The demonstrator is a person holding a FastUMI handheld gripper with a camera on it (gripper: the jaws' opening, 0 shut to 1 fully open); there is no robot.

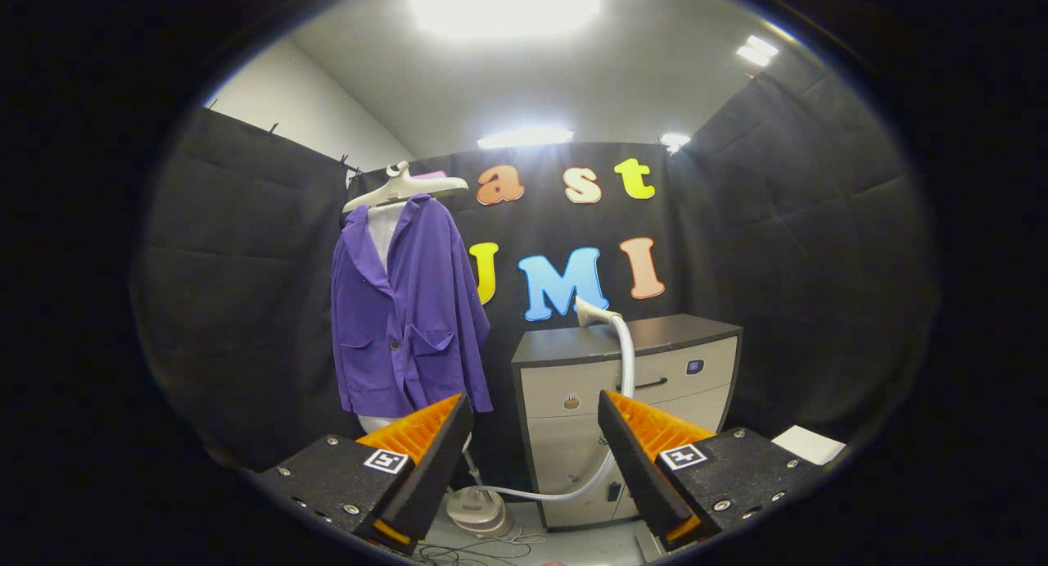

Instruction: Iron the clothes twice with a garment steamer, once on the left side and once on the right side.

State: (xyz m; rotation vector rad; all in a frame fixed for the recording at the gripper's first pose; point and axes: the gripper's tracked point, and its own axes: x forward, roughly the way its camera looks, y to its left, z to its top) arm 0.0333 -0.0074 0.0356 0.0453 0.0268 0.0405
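Observation:
A purple jacket (405, 312) hangs over a white garment on a white hanger (403, 187), beyond my left finger. The steamer head (594, 313) lies on top of a low cabinet (630, 341), well ahead of my fingers. Its white hose (626, 369) runs down the cabinet front and curves left to the steamer base (479, 510) on the floor. My gripper (536, 406) is open and holds nothing. The hose shows through the wide gap between its fingers, far off.
The cabinet has drawers with a dark handle (643, 383) and stands right of the jacket. Black cloth walls close in the booth on three sides. A white sheet (809, 444) lies low at the right, and thin cables (491, 545) trail on the floor by the base.

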